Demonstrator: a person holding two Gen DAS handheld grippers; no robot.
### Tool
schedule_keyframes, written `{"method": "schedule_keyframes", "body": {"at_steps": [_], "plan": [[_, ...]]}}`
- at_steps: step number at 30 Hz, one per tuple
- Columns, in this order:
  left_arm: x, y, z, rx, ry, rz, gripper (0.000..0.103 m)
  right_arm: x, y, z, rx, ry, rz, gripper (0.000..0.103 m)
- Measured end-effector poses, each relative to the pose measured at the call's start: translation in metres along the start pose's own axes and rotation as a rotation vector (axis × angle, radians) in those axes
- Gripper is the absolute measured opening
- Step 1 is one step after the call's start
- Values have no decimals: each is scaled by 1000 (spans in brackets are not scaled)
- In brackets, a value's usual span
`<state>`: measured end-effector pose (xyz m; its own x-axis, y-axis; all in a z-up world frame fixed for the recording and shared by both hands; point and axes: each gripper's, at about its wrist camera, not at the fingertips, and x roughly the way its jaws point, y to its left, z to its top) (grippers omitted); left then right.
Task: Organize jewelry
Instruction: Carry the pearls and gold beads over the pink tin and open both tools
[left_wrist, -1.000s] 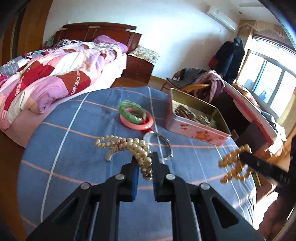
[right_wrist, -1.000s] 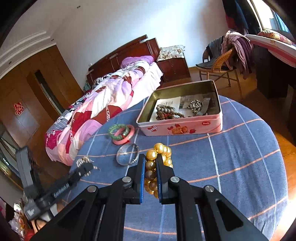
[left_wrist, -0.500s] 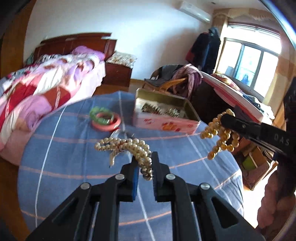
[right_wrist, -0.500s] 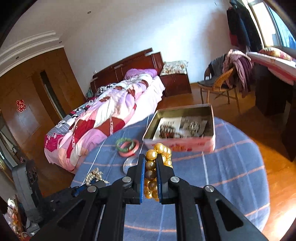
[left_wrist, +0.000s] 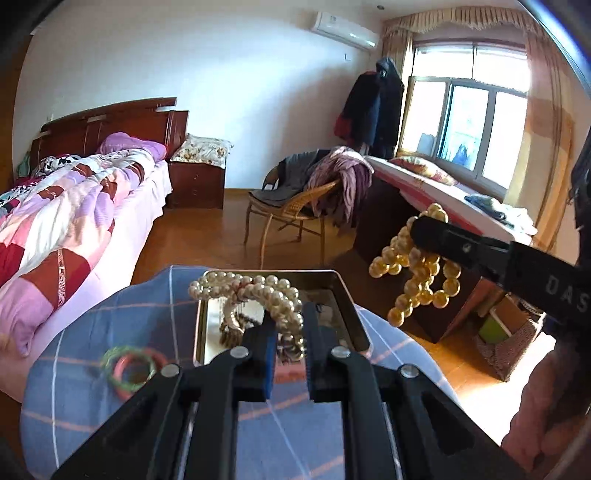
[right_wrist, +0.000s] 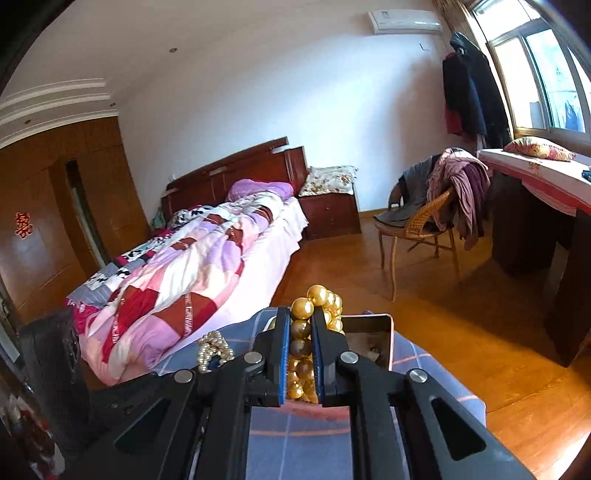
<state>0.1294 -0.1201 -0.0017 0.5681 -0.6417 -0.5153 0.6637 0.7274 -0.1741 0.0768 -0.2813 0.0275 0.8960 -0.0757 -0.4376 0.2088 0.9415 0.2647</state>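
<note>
My left gripper (left_wrist: 290, 332) is shut on a white pearl strand (left_wrist: 258, 291), which hangs in loops above the open metal tin (left_wrist: 347, 295). My right gripper (right_wrist: 300, 332) is shut on a strand of large gold beads (right_wrist: 306, 306), held in the air just in front of the tin (right_wrist: 380, 332). In the left wrist view the gold beads (left_wrist: 417, 266) dangle from the right gripper (left_wrist: 424, 229), to the right of the tin and off the table's edge. The right wrist view shows the pearl strand (right_wrist: 212, 349) at lower left. Some jewelry lies inside the tin, mostly hidden.
A green bangle and a pink bangle (left_wrist: 129, 367) lie on the round table's blue checked cloth (left_wrist: 92, 406), left of the tin. A bed (left_wrist: 74, 206) stands beyond on the left, a wicker chair (left_wrist: 295, 206) with clothes behind, a desk (right_wrist: 535, 206) on the right.
Both grippers have risen off the cloth with their strands and moved toward the tin. The pearl strand now hangs over the tin, and the gold beads hang higher and closer beside it.
</note>
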Motion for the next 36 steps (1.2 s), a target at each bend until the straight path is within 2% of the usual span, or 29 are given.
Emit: {"method": "schedule_keyframes", "body": {"at_steps": [7,13,20,24,25,27,28,29,31,33,36], "plan": [[53,9,1,-21,70,30,14,71,-29,-7,40,91,-41,10],[92,11,-9,-26,155,58,14,116,-55,-24,90,183,-57,10],[112,10,-17,-25,204,74,13,138,-65,-38,113,240,-28,11],[117,9,-19,-11,231,119,15,142,-67,-43,141,280,9,12],[117,8,-19,-5,241,135,17,142,-66,-43,143,297,15,15],[118,8,-18,2,253,161,41,136,-63,-39,119,291,-4,26],[112,6,-17,2,244,175,69,130,-62,-37,109,271,-4,33],[106,5,-15,4,220,190,86,124,-58,-35,106,256,-3,37],[90,-2,-11,30,149,214,93,108,-56,-30,107,219,10,38],[76,-11,-7,72,137,229,97,96,-53,-27,107,198,13,38],[56,-16,-8,107,125,272,97,74,-52,-24,135,163,17,38]]}}
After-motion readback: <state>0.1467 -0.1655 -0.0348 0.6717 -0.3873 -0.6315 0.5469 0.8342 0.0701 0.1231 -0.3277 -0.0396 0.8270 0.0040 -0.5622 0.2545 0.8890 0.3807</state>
